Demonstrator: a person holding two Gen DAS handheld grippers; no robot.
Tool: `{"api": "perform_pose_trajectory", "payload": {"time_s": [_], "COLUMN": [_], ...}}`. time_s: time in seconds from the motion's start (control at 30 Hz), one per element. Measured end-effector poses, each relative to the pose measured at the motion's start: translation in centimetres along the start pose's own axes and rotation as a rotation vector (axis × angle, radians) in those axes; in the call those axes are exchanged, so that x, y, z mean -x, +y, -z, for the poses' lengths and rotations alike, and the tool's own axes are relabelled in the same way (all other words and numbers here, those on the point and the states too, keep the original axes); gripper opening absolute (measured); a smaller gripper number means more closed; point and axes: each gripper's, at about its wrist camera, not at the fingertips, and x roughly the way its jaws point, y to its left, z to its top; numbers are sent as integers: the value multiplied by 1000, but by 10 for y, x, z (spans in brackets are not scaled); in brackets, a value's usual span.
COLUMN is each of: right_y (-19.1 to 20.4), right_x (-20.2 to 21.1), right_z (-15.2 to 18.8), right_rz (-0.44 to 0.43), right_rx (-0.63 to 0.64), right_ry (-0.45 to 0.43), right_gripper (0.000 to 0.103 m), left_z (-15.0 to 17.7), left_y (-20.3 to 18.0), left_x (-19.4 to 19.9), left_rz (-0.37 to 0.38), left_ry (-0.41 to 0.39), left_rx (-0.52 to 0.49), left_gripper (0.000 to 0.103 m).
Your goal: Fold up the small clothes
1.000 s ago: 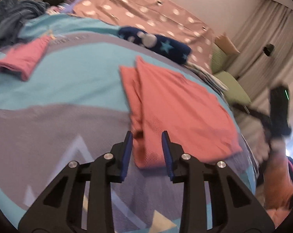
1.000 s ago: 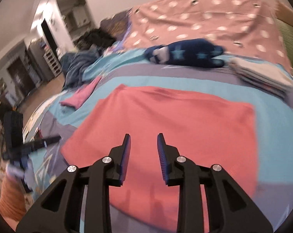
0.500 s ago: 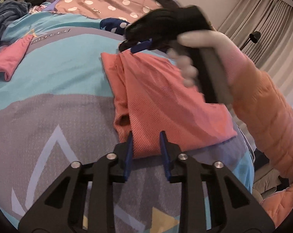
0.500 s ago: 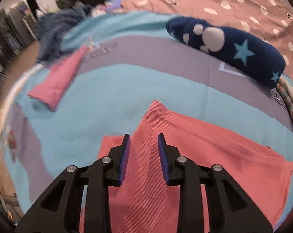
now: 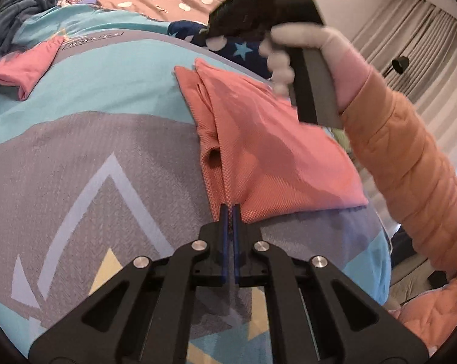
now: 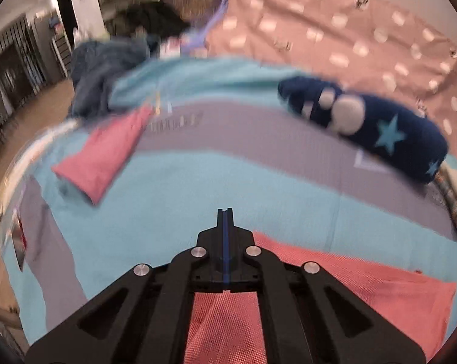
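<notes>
A coral garment (image 5: 273, 151) lies folded lengthwise on the blue and grey blanket (image 5: 92, 166). My left gripper (image 5: 228, 207) is shut on its near hem, with the mesh cloth bunched at the pads. A gloved hand (image 5: 334, 51) with an orange sleeve holds my right gripper (image 5: 205, 35) at the garment's far corner. In the right wrist view that gripper (image 6: 225, 212) is shut. The coral garment (image 6: 364, 291) runs under its jaws, which hide the corner itself.
A folded pink cloth (image 5: 25, 69) (image 6: 104, 157) lies further left on the blanket. A navy star-patterned plush (image 5: 243, 50) (image 6: 380, 133) sits just beyond the garment. Dark clothes (image 5: 19, 9) are piled at the far left, against a polka-dot cover (image 6: 349, 30).
Both pairs of jaws have closed, the left on the near hem. The right gripper swept in from the right side to the garment's far corner. The left gripper edged forward and down.
</notes>
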Motion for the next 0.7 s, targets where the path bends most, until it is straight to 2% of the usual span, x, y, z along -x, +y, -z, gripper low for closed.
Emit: {"api": "perform_pose_trajectory", "payload": {"time_s": [0.03, 0.07, 0.1, 0.13, 0.17, 0.2, 0.3, 0.33, 0.37, 0.4, 0.43, 0.5, 0.57, 0.63, 0.7], "right_y": [-4, -7, -6, -5, -2, 0, 2, 1, -1, -3, -4, -1, 7, 12, 8], "right_x": [-4, -4, -4, -1, 0, -1, -20, -26, -28, -28, -23, 9, 29, 22, -6], "right_z": [2, 4, 5, 7, 10, 11, 15, 14, 15, 11, 8, 3, -1, -4, -2], "right_rz": [0, 8, 23, 69, 105, 124, 164, 157, 151, 151, 132, 59, 26, 48, 57], "right_rx": [-17, -21, -17, -5, 9, 25, 35, 31, 26, 11, -13, -41, -2, 50, 66], "right_ry": [35, 46, 50, 57, 67, 78, 144, 146, 132, 113, 87, -16, -79, -80, -18], "right_gripper": [0, 5, 13, 35, 48, 49, 49, 34, 5, 4, 3, 2, 1, 1, 1], "left_z": [0, 1, 1, 1, 0, -1, -6, -7, -9, -10, -12, -12, -12, -12, -9], "left_y": [-2, -3, -5, -5, -5, -6, -6, -7, -6, -4, -2, 0, -2, -1, 3], "left_x": [1, 1, 0, -1, -1, -1, -3, -5, -7, -9, -9, -2, 6, 3, -8], "left_rz": [-5, -9, -15, -19, -18, -16, -24, -24, -25, -20, -4, 19, 22, 13, -5], "left_ry": [-6, -7, -3, 2, 3, 1, 0, 1, 2, 5, 10, -8, -14, 7, 51], "left_rx": [-7, -11, -17, -22, -21, -22, -25, -27, -28, -21, -11, -7, -35, -46, -32], "left_gripper": [2, 3, 3, 3, 3, 4, 16, 17, 17, 12, 2, 2, 2, 2, 3]}}
